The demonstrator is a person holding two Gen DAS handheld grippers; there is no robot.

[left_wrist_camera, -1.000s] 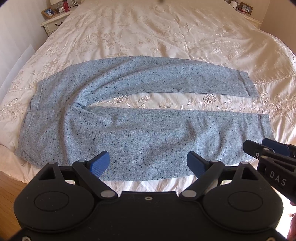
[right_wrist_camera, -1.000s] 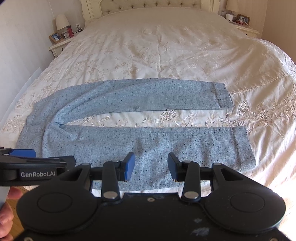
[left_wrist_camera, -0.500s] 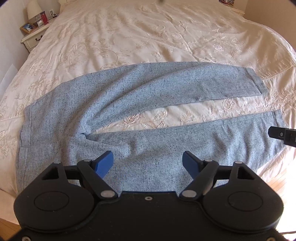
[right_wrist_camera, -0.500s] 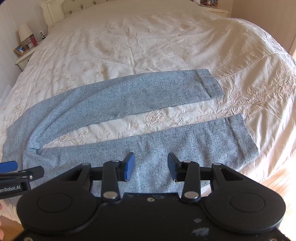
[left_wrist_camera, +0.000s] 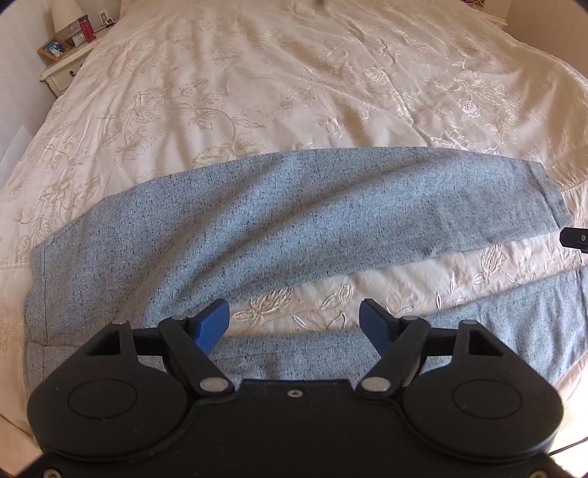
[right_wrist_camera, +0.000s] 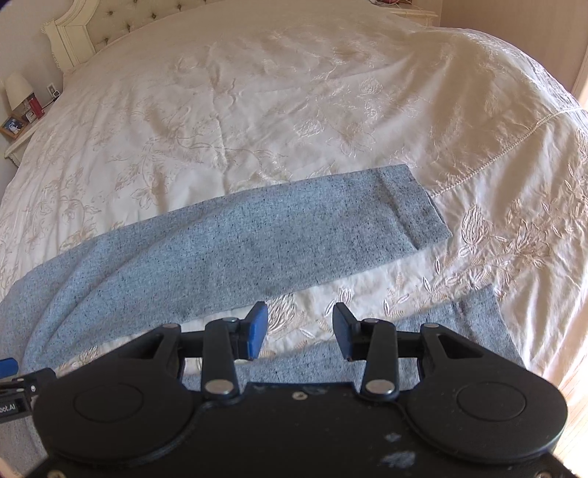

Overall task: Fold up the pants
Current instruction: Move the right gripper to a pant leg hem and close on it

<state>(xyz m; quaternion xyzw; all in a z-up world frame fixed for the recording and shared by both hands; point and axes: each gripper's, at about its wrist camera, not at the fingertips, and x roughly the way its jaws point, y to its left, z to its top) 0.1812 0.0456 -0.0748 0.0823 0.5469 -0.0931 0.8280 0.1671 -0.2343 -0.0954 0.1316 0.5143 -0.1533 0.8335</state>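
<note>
Grey-blue speckled pants (left_wrist_camera: 279, 220) lie flat on a cream embroidered bedspread (left_wrist_camera: 294, 84), waistband to the left, legs spread apart and pointing right. My left gripper (left_wrist_camera: 294, 321) is open and empty, just above the near leg close to the crotch. My right gripper (right_wrist_camera: 299, 331) is open and empty, over the gap between the far leg (right_wrist_camera: 235, 242) and the near leg (right_wrist_camera: 459, 331), toward the cuffs. The far leg's cuff (right_wrist_camera: 411, 206) is folded over. The near leg is partly hidden under both grippers.
A nightstand (left_wrist_camera: 64, 68) with a framed photo, lamp and small items stands at the back left. A tufted headboard (right_wrist_camera: 95, 25) is at the far end. The bed's near edge drops to a wooden floor (right_wrist_camera: 573, 400) at the right.
Both grippers have moved forward and lower over the pants, so the near leg now lies under them. The jaws stay open. The pants have not moved.
</note>
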